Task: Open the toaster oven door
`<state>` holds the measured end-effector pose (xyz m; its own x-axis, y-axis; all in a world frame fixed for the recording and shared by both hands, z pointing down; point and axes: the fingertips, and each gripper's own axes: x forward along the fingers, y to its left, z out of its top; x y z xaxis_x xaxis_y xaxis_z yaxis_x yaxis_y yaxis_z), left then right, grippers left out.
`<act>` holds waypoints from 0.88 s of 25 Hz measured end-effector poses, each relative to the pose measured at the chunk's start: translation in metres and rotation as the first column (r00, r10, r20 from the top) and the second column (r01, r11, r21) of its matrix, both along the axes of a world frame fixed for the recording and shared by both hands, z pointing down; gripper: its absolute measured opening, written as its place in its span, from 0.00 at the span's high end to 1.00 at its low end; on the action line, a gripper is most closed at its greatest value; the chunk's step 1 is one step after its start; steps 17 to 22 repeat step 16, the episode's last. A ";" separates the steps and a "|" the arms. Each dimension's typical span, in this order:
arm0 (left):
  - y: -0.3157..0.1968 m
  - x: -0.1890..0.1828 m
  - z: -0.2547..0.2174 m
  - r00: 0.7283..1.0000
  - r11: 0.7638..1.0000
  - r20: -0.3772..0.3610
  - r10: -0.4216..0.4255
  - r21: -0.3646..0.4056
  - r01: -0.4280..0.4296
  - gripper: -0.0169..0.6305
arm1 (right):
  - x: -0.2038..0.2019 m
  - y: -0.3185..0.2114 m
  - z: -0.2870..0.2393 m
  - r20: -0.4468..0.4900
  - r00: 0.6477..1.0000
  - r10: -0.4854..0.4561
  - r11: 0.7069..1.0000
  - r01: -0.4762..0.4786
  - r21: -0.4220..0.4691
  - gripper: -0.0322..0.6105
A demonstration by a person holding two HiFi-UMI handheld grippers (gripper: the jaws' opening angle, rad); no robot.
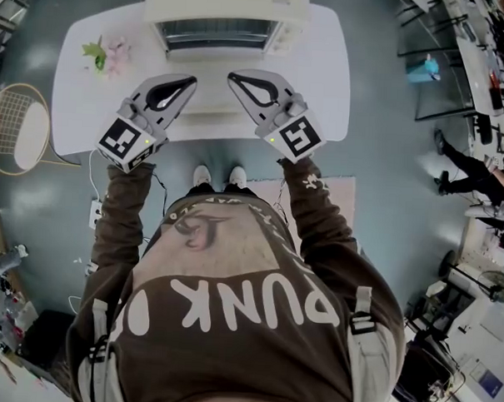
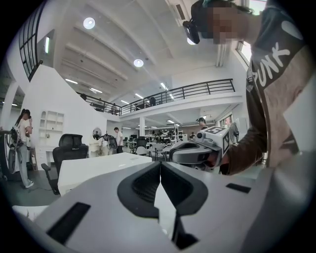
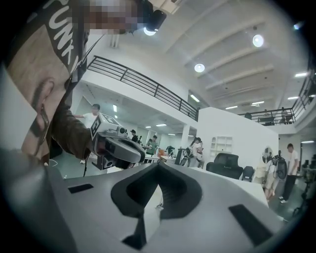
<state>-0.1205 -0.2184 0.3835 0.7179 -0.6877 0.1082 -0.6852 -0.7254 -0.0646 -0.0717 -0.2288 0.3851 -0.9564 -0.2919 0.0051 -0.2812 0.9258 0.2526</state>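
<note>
A cream toaster oven [image 1: 227, 7] stands at the far side of a white table [image 1: 81, 105], its glass-fronted door [image 1: 216, 36] facing me. My left gripper [image 1: 191, 80] hangs in front of the oven's left half with its jaws shut and nothing between them. My right gripper [image 1: 232, 75] hangs in front of the right half, also shut and empty. Neither touches the oven. The two point inward toward each other. The left gripper view shows the closed tips [image 2: 160, 164] and the right gripper [image 2: 197, 150] beyond. In the right gripper view, the closed tips [image 3: 158, 165] face the left gripper [image 3: 116, 146]. Neither gripper view shows the oven.
A small bunch of pink flowers [image 1: 108, 55] lies on the table's left part. A racket [image 1: 20, 128] leans by the table's left edge. Cables and a power strip [image 1: 95, 214] lie on the floor. Another person [image 1: 478, 177] is at the right; desks and chairs [image 3: 224, 165] fill the hall.
</note>
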 end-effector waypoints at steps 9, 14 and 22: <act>0.000 0.001 0.001 1.000 1.000 0.001 -0.003 -0.002 0.003 0.96 | -0.001 0.002 0.001 -0.036 0.999 -0.006 1.000 0.007 0.024 0.94; -0.002 -0.001 0.004 1.000 1.000 0.001 -0.003 -0.001 0.003 0.96 | -0.004 -0.001 0.001 -0.030 1.000 -0.003 1.000 0.004 0.030 0.94; -0.004 -0.002 0.005 1.000 1.000 0.001 -0.003 -0.001 0.003 0.96 | -0.004 -0.003 0.002 -0.030 1.000 -0.001 0.999 0.002 0.032 0.94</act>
